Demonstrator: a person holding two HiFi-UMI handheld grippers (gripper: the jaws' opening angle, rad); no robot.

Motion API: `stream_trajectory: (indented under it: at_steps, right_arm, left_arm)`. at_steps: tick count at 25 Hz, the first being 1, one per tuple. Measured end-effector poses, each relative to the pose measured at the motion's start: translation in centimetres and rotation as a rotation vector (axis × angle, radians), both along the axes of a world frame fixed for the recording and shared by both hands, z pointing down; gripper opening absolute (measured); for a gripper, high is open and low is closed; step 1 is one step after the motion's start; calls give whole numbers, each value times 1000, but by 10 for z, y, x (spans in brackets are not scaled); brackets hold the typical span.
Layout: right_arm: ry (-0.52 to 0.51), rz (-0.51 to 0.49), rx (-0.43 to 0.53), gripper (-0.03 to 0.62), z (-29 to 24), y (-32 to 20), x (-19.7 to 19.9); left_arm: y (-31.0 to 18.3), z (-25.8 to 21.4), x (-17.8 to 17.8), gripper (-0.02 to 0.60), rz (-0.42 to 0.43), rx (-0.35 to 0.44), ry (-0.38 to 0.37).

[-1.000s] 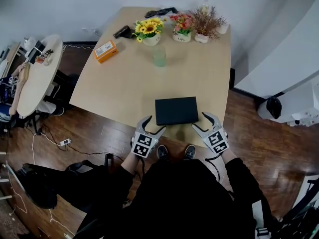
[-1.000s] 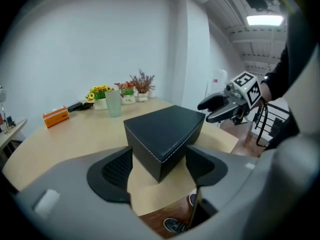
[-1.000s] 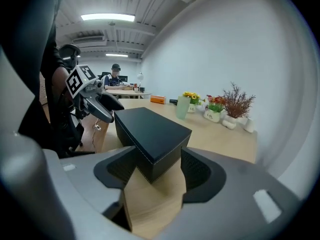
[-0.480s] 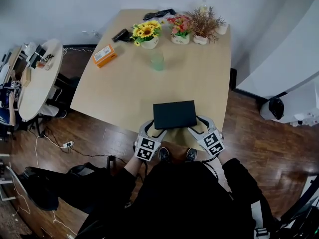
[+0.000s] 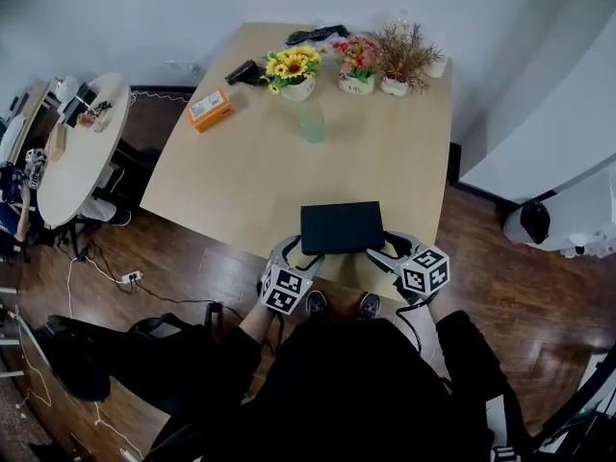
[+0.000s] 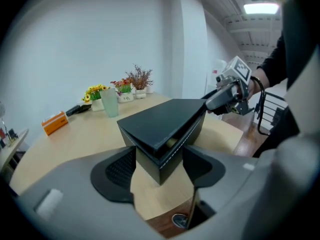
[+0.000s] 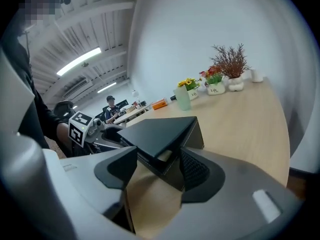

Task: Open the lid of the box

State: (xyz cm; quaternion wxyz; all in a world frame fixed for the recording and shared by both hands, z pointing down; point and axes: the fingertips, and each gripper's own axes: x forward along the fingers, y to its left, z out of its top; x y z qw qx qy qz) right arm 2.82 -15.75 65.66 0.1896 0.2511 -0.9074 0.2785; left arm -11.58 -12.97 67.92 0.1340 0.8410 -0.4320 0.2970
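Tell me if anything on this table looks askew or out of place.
The black box stands out: its lid sits slightly raised off the base at the near corners, leaving a gap. The left gripper and right gripper are each clamped on one of those corners. Nothing else looks odd.

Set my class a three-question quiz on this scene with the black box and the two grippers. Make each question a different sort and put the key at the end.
1. True or false: the box lies at the table's far edge.
2. Where are the left gripper and right gripper? A) at the box's near corners B) at its far corners C) on top of it
3. What colour is the carton near the table's left edge?

Key: 1 false, it lies at the near edge; 2 A; 3 orange.
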Motion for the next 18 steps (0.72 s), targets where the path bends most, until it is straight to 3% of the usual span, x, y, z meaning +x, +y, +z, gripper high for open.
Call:
stream_trajectory:
  at_steps: [7, 11, 13, 16, 18]
  right_arm:
    - [-27, 20, -24, 269, -1, 0, -2]
    - [-50, 25, -60, 269, -2, 0, -3]
    - [-59, 27, -81, 267, -4, -1, -2]
    - [-6, 20, -9, 258, -13, -3, 6]
    - [131, -12, 194, 270, -27, -8, 14]
  left_arm:
    - [1, -37, -3, 273, 114, 206, -245]
    - [-2, -39, -1, 182, 259, 316, -506]
    - [-1, -40, 3, 55, 328, 361, -614]
    - [-6, -55, 2, 37, 331, 376, -618]
    - [-13, -69, 1, 31, 328, 374, -583]
